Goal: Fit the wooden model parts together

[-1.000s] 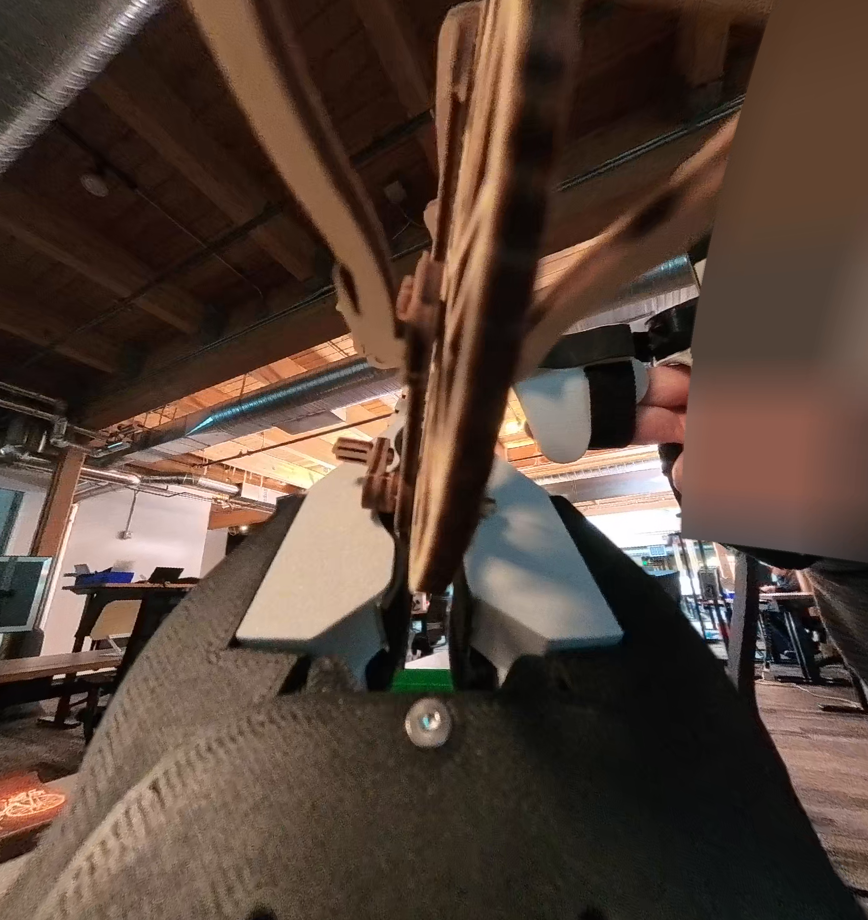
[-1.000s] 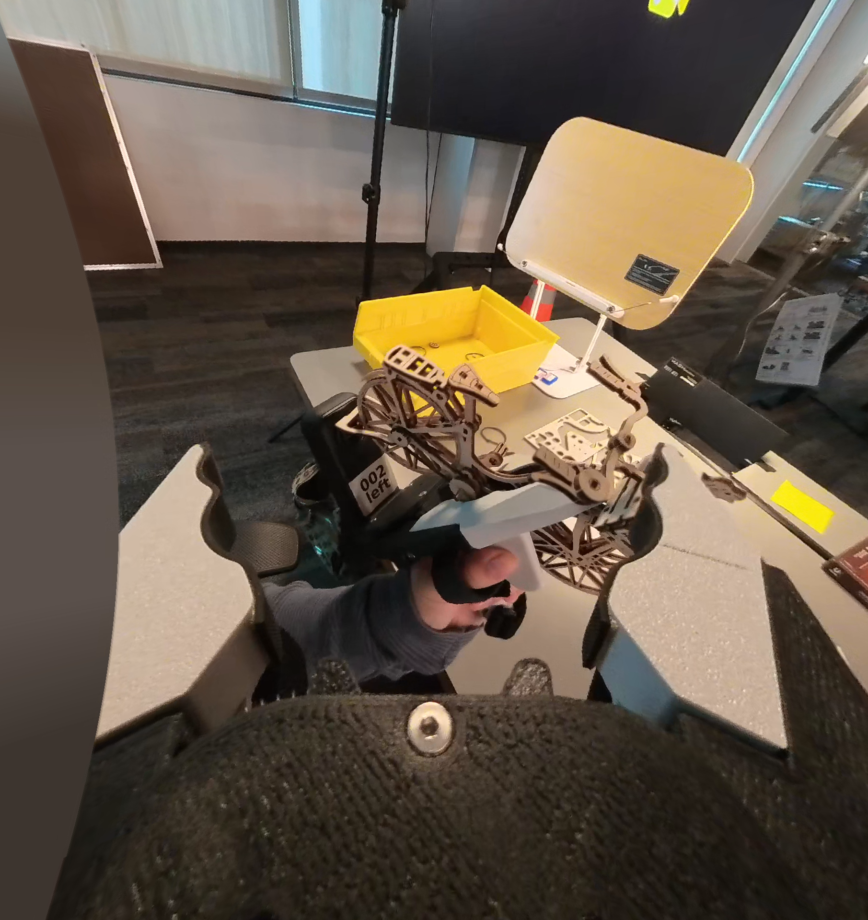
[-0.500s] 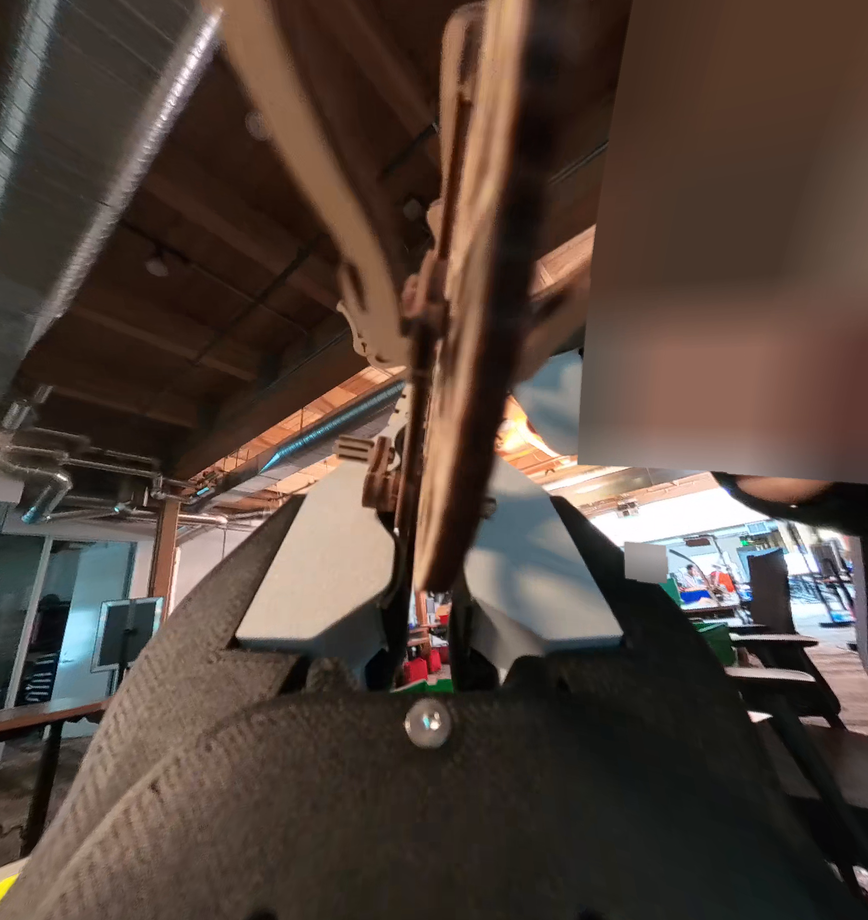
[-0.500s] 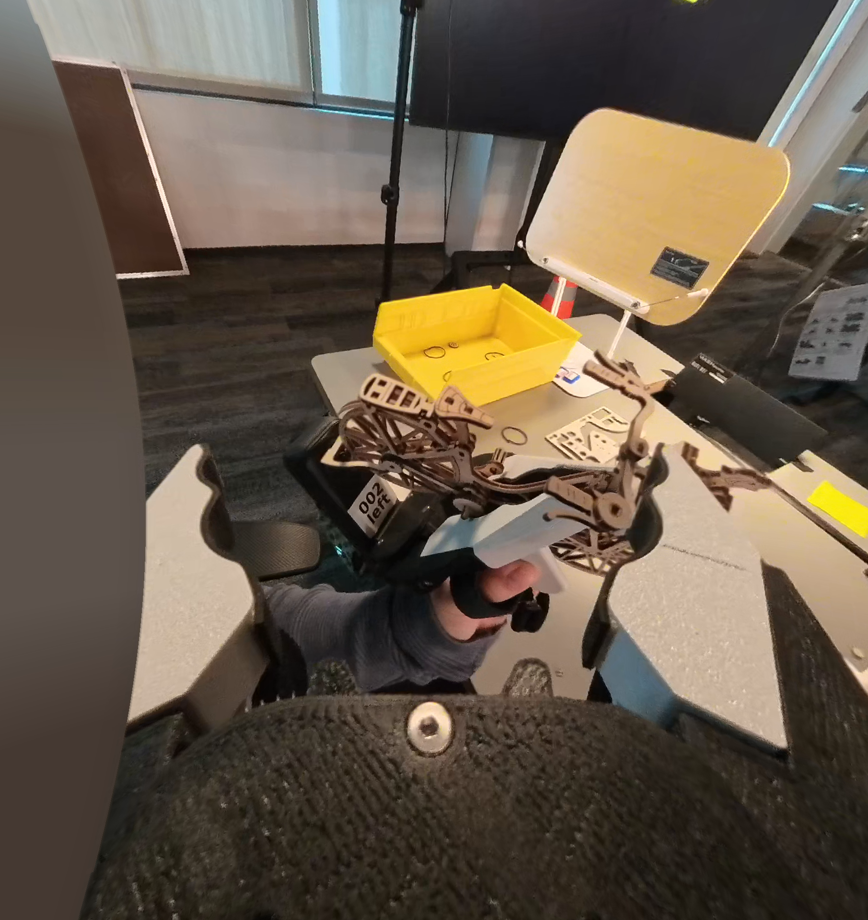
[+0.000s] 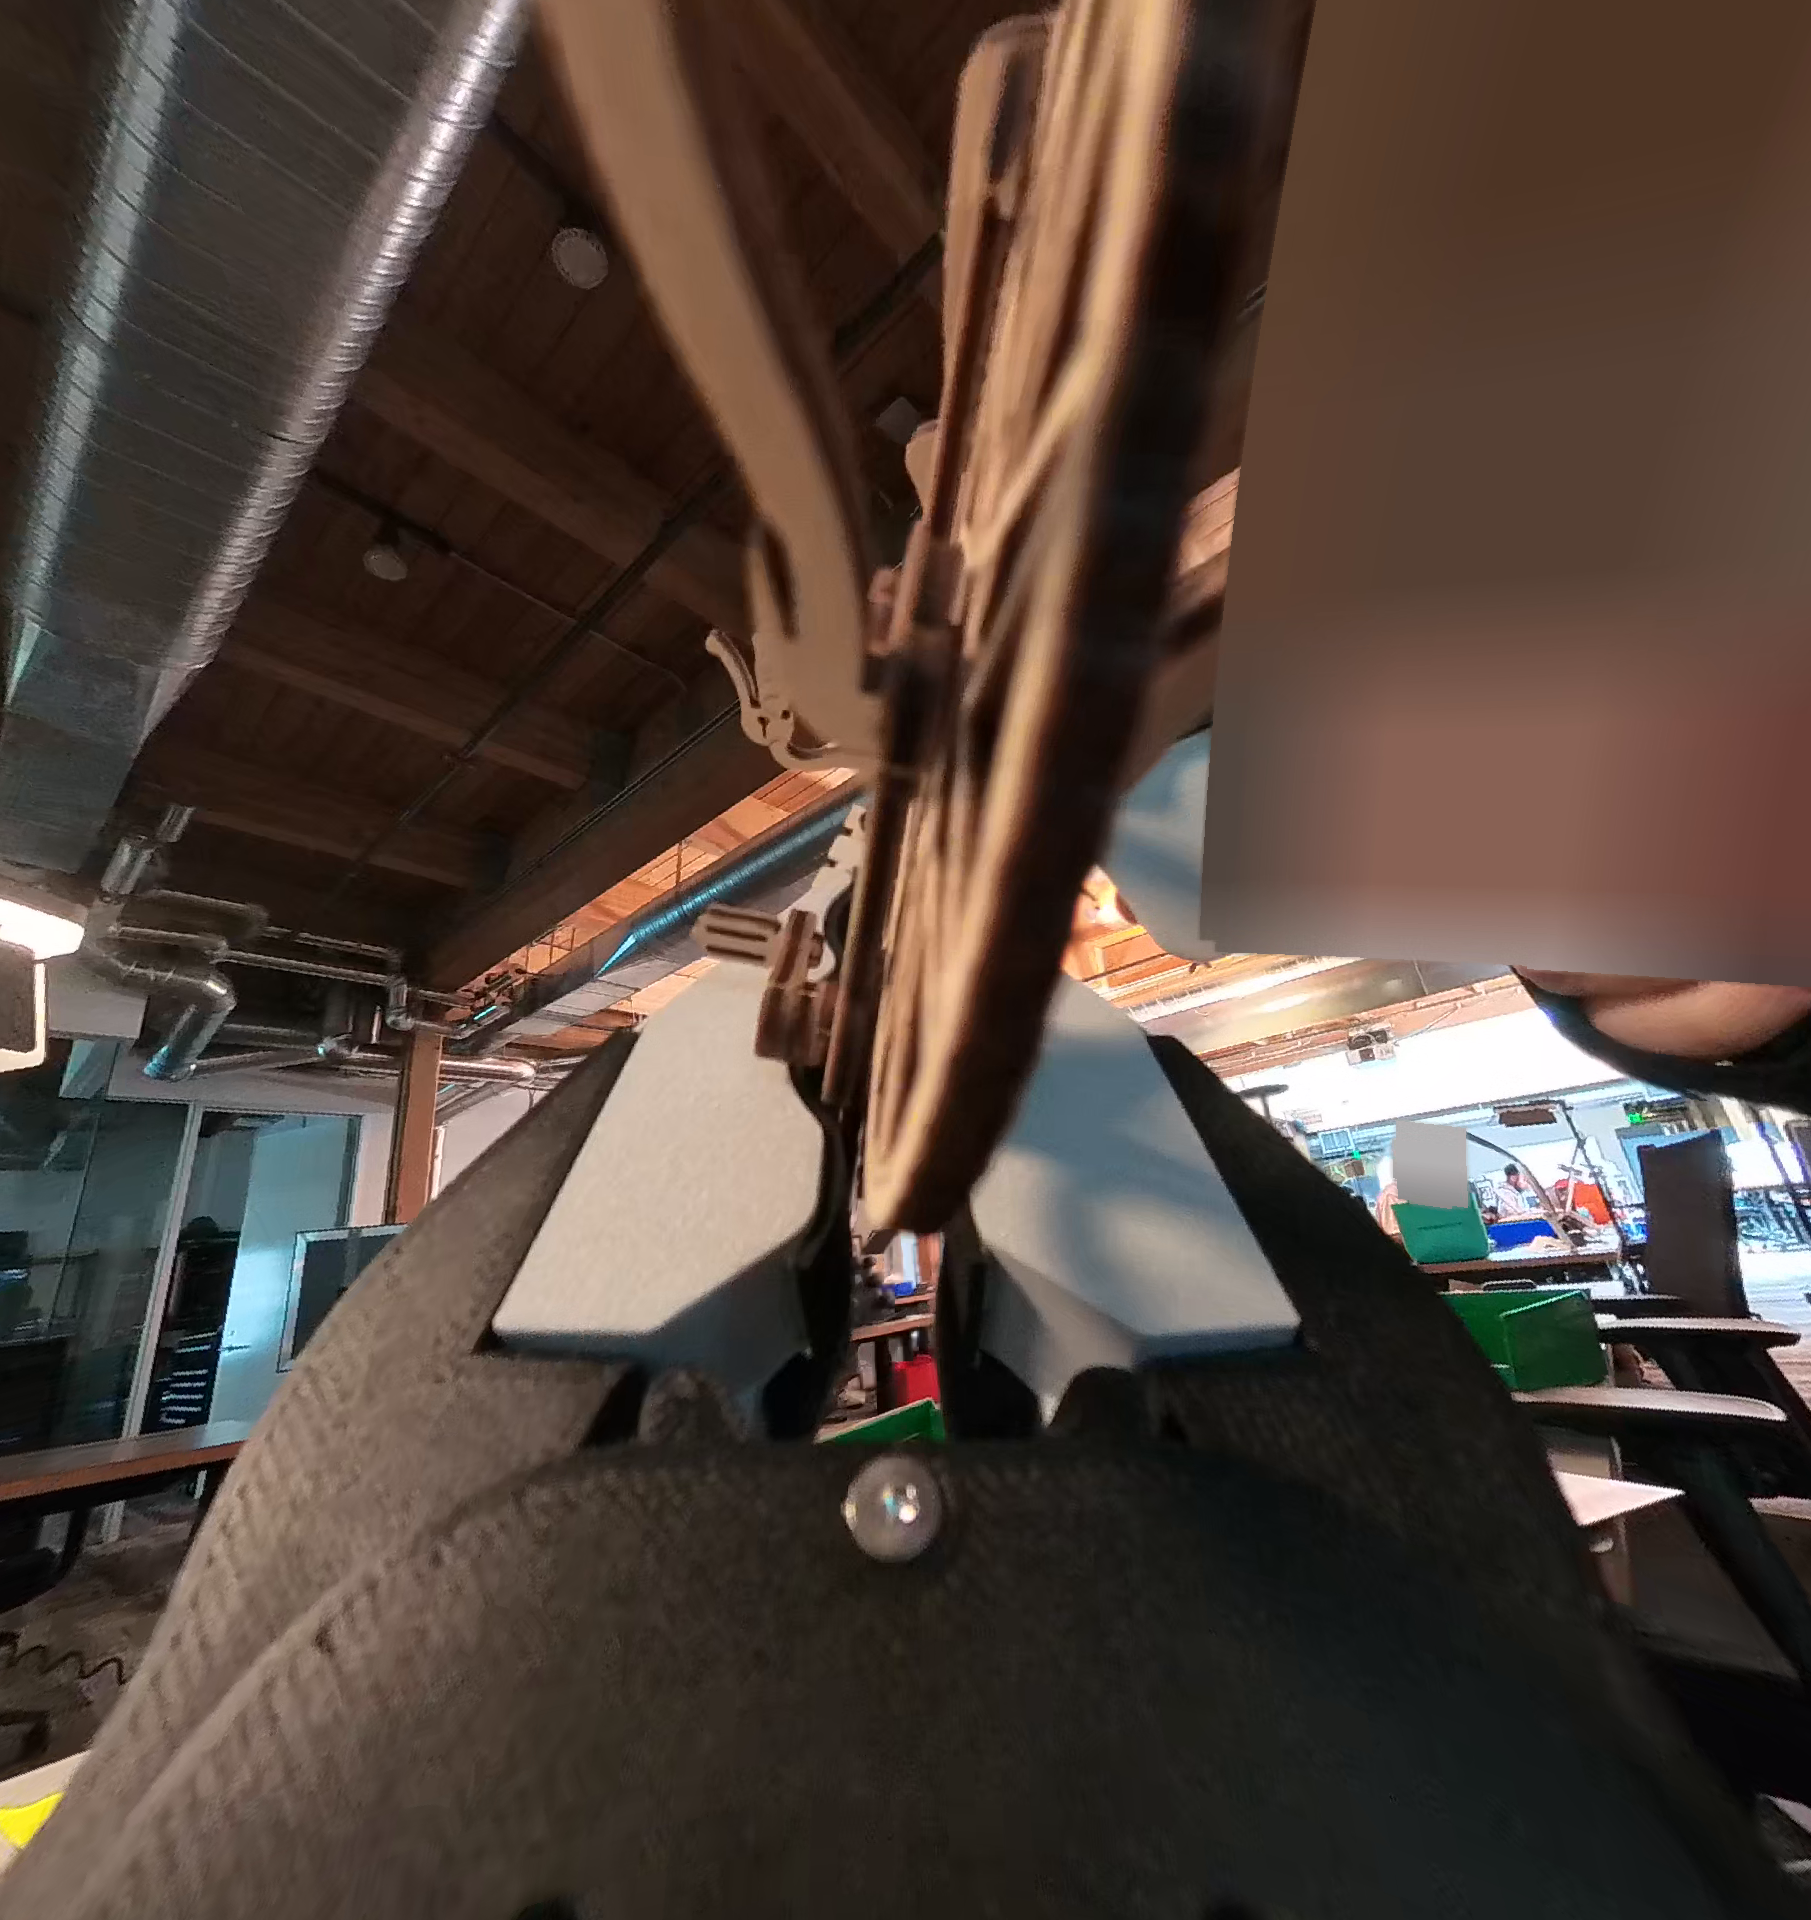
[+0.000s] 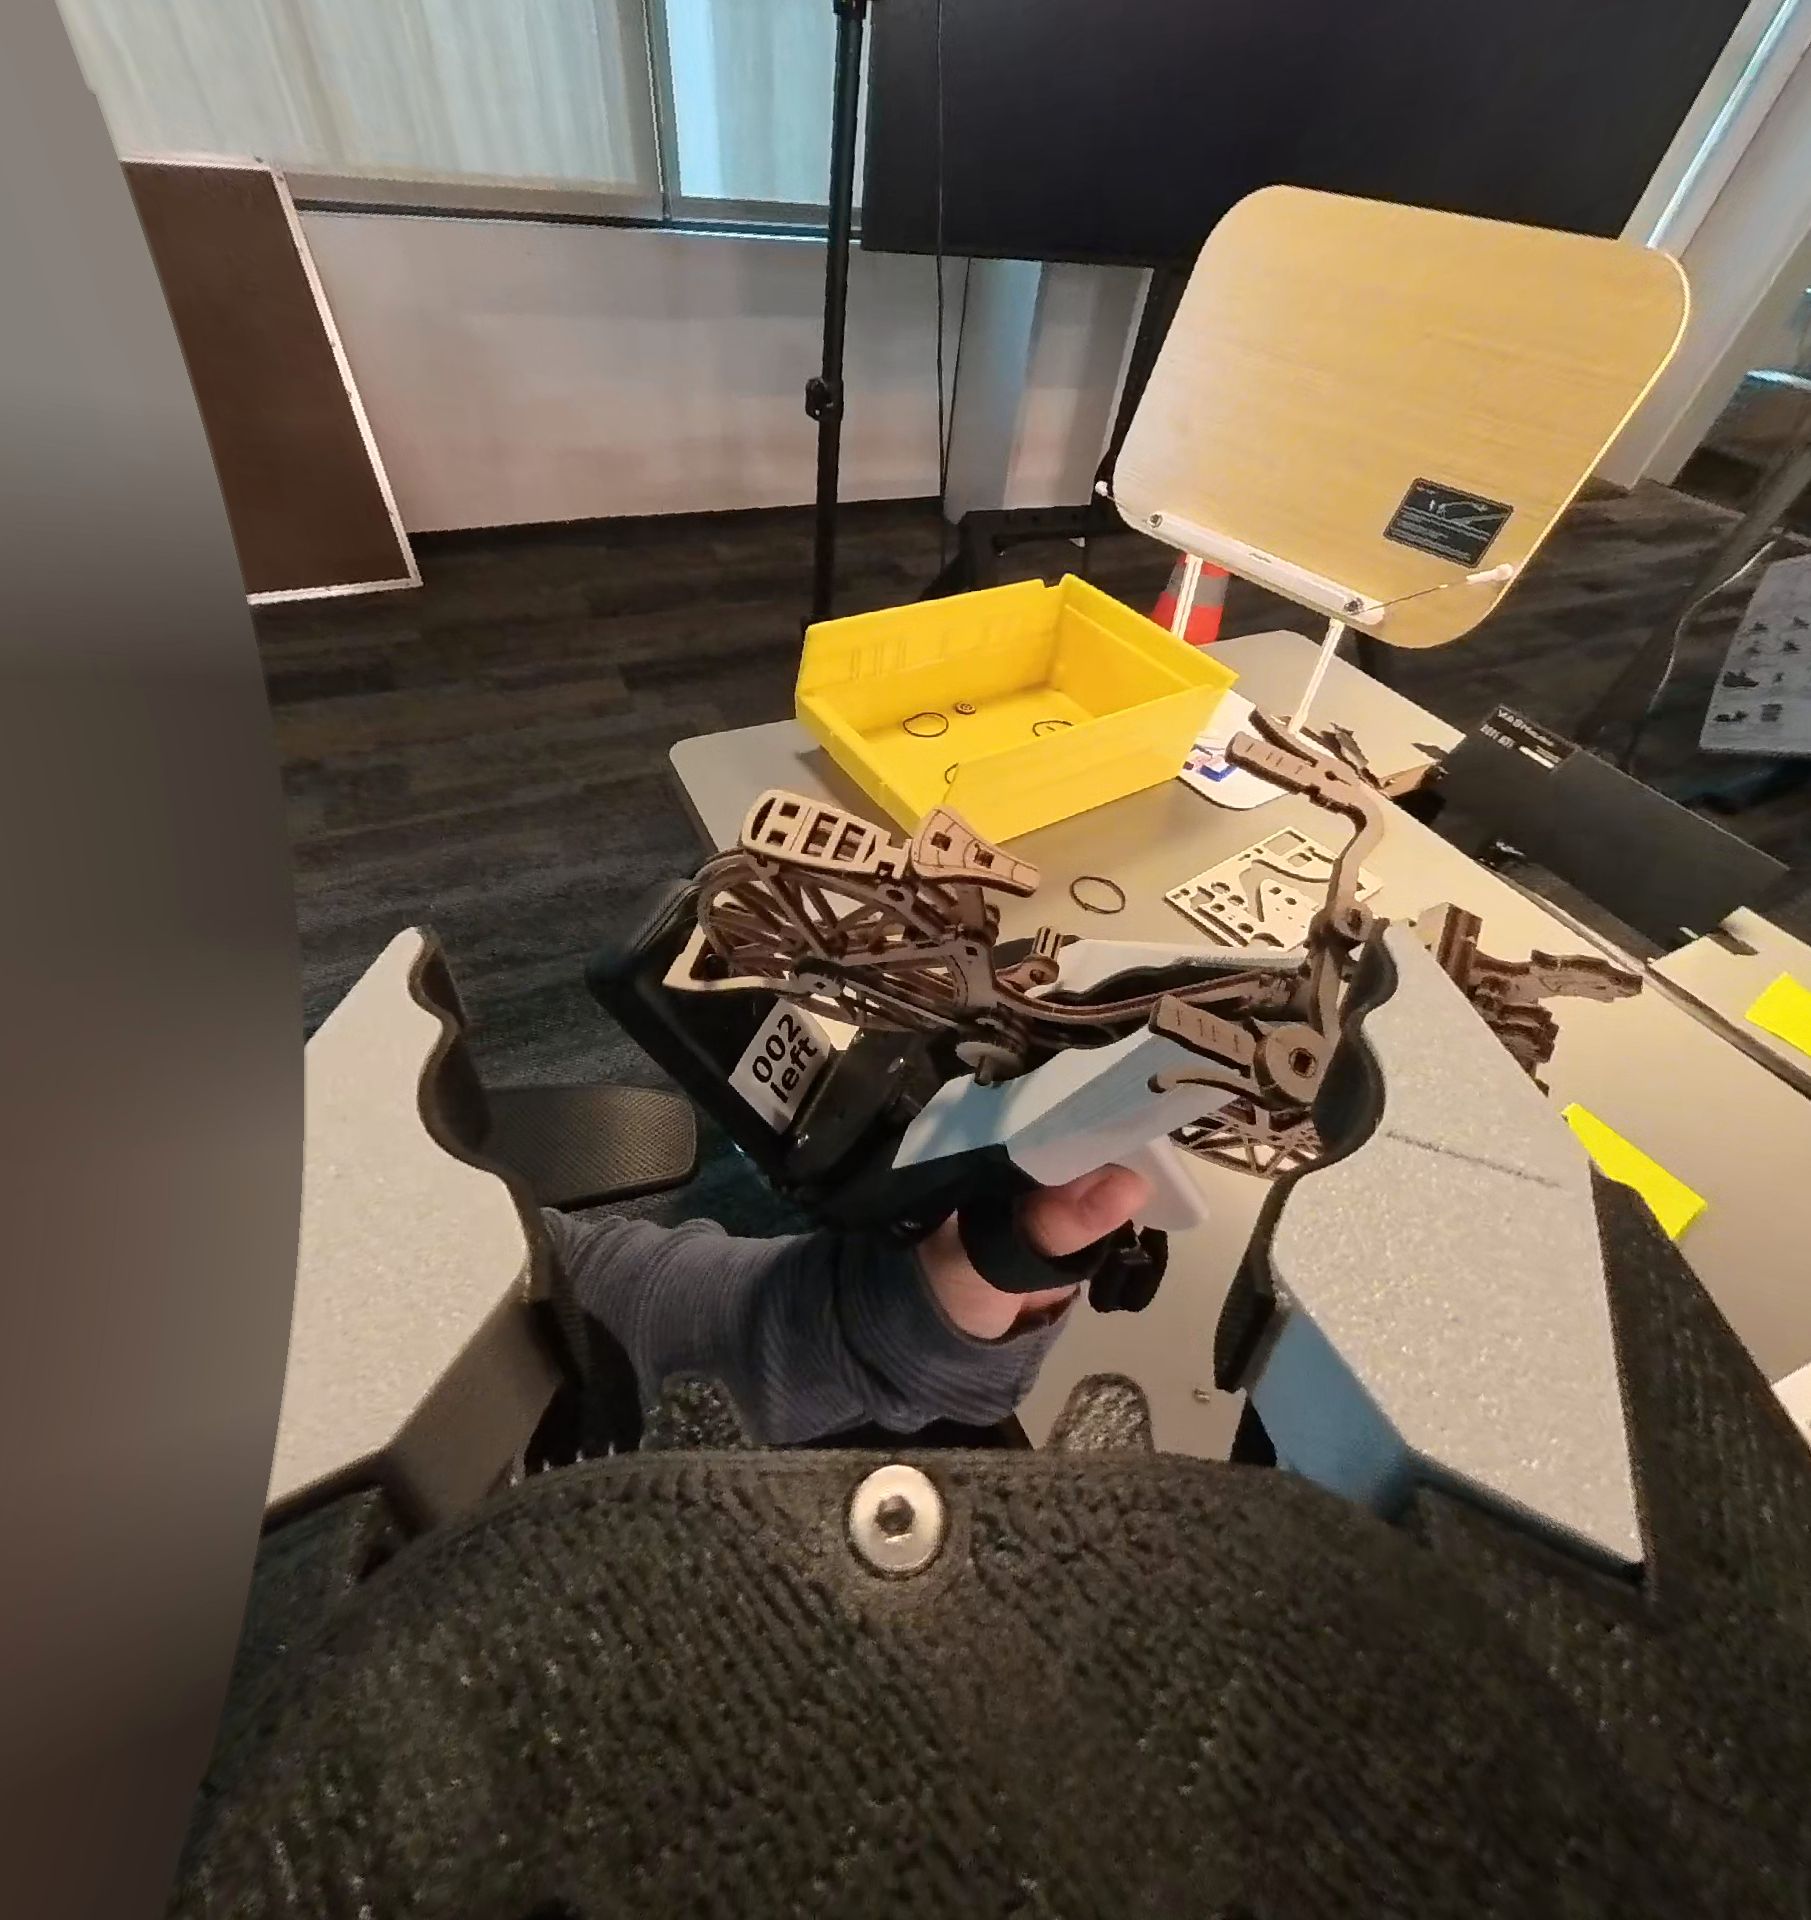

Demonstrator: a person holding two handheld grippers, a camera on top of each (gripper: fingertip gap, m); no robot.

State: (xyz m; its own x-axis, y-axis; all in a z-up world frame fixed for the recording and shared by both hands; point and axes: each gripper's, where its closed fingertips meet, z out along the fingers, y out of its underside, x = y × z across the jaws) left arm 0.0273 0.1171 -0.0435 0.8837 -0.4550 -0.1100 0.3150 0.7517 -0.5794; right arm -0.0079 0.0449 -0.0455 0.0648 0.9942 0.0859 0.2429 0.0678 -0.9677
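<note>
A brown wooden bicycle model [image 6: 880, 935] is held in the air over the table's near edge. My left gripper [image 6: 1140, 1039], held by a hand in a grey sleeve, is shut on its front wheel. In the left wrist view the model [image 5: 984, 727] stands edge-on between the closed fingers of the left gripper [image 5: 901, 1039] and rises toward the ceiling. My right gripper [image 6: 901, 966] is open wide and empty, with the model between its fingers. The right finger's pad [image 6: 1400, 1039] is next to the model's front fork; I cannot tell if they touch.
On the grey table [image 6: 735, 769] stand a yellow bin [image 6: 1077, 774] with rubber rings, a wooden board on a stand [image 6: 1400, 416], a flat sheet of wooden parts [image 6: 1265, 894], another wooden sub-assembly [image 6: 1514, 987], a loose ring [image 6: 1096, 894] and yellow notes [image 6: 1628, 1164].
The left gripper has brought the model closer to the right gripper and tilted it flatter. The model's front fork now lies beside the right finger. Both grips are unchanged.
</note>
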